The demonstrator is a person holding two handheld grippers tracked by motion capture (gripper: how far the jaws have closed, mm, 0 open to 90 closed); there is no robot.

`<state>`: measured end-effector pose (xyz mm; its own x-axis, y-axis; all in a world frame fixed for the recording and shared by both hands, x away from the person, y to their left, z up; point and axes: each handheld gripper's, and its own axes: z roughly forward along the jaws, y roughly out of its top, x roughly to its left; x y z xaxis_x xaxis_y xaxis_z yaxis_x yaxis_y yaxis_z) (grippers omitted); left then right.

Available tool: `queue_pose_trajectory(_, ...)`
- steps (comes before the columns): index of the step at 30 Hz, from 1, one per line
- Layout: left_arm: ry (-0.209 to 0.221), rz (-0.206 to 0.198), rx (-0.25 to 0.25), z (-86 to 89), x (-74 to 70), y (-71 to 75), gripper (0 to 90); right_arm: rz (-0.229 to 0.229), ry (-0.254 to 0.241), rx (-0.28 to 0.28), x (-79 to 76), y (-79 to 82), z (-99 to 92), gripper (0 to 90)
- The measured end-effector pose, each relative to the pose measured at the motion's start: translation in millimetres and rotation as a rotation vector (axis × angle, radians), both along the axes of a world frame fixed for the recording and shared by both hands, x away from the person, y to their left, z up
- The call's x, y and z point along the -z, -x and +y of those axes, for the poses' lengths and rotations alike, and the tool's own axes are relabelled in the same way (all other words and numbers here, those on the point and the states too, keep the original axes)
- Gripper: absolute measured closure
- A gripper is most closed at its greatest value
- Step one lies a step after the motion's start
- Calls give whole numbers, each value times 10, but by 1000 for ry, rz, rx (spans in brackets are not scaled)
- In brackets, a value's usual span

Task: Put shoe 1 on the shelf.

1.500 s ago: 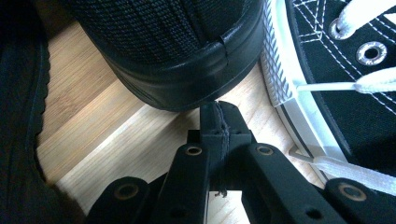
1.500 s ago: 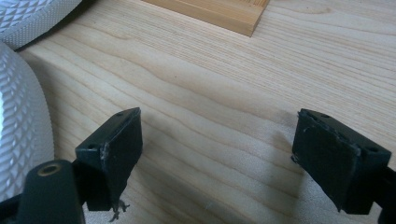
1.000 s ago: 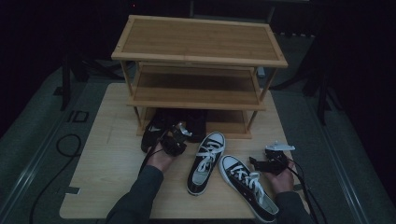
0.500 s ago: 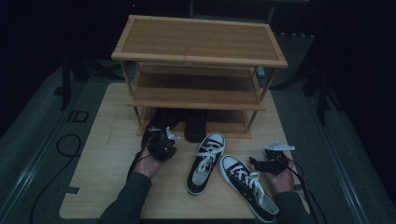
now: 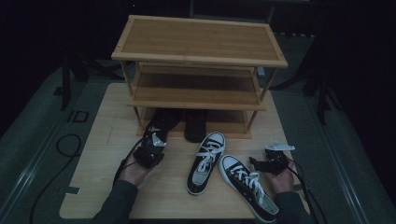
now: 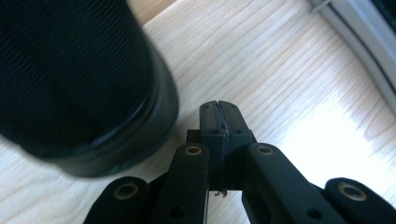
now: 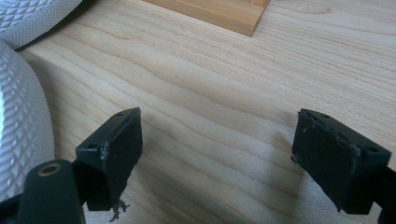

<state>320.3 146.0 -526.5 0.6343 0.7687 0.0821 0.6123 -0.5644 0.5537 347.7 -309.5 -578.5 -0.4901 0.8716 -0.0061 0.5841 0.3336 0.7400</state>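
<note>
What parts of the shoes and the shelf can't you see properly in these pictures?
- Black shoes in the high view: the middle shelf covers their far ends, and it is too dark for details.
- Right sneaker in the high view: its heel is cut off by the bottom edge.
- Left gripper view: the black shoe is close, blurred and cut off by the edges.
- Right gripper view: a white textured sneaker toe is cut off at the left edge.
</note>
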Motion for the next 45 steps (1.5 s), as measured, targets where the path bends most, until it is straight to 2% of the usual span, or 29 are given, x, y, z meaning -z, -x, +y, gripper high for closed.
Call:
queue_pose_trajectory(12, -20, 29, -76, 329, 131, 64, 900, 0, 0, 0, 0, 0, 0, 157)
queue_pose_trajectory(16, -40, 35, -131, 435, 172, 6, 900, 0, 0, 0, 0, 0, 0, 157)
queue_pose_trajectory(22, -25, 23, -198, 536, 159, -106, 900, 0, 0, 0, 0, 0, 0, 157)
queue_pose_trajectory(28, -26, 26, -208, 522, 145, -185, 900, 0, 0, 0, 0, 0, 0, 157)
queue_pose_trajectory(38, 4, 29, -232, 489, 125, -338, 900, 0, 0, 0, 0, 0, 0, 157)
queue_pose_trajectory(43, 11, 25, -208, 372, 82, -396, 900, 0, 0, 0, 0, -1, 0, 157)
queue_pose_trajectory(45, 2, 29, -192, 286, 76, -434, 900, 0, 0, 0, 0, 0, 0, 157)
